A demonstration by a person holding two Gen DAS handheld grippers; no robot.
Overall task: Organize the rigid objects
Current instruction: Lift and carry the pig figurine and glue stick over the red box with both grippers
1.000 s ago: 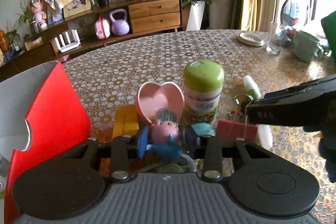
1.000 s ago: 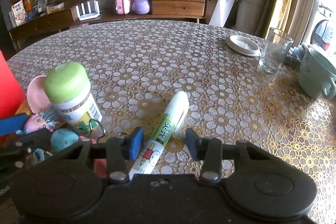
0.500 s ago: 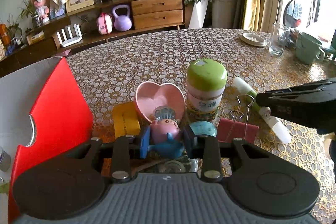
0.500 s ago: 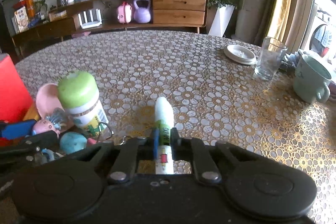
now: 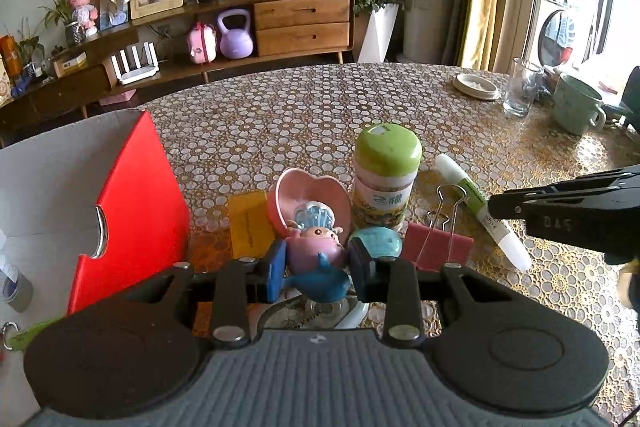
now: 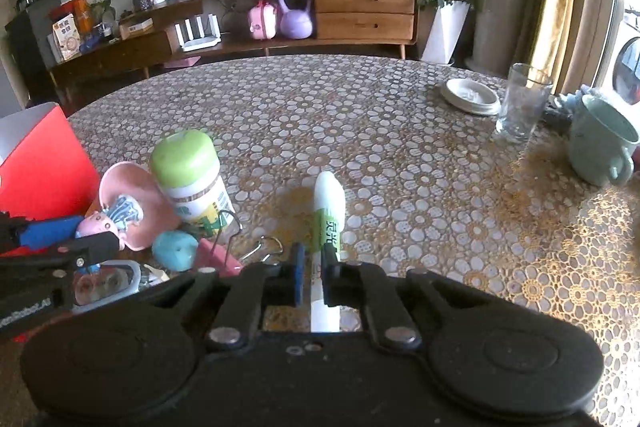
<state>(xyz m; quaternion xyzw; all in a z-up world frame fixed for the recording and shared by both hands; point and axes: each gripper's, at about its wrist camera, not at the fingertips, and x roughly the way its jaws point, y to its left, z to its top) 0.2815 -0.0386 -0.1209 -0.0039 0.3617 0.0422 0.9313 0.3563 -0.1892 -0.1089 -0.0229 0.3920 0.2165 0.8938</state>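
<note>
My right gripper [image 6: 313, 267] is shut on a white and green glue pen [image 6: 328, 219], lifted just above the table; the pen also shows in the left wrist view [image 5: 476, 203]. My left gripper [image 5: 316, 267] is shut on a pink figurine with a blue fish [image 5: 318, 255]. Behind it lie a pink heart-shaped dish [image 5: 308, 193], a green-capped bottle [image 5: 386, 175], a teal egg-shaped toy [image 5: 378, 243], a pink binder clip [image 5: 438, 247] and a yellow block [image 5: 248, 223]. A red and white box [image 5: 132, 195] stands open at the left.
At the far right of the patterned table stand a glass [image 6: 520, 107], a white saucer [image 6: 470, 97] and a green mug [image 6: 600, 143]. A sideboard [image 6: 280, 15] lines the far wall. A clear plastic item [image 6: 108, 279] lies under my left gripper.
My right gripper closed on the glue pen and raised it off the table. My left gripper rose and drew back slightly, still holding the figurine.
</note>
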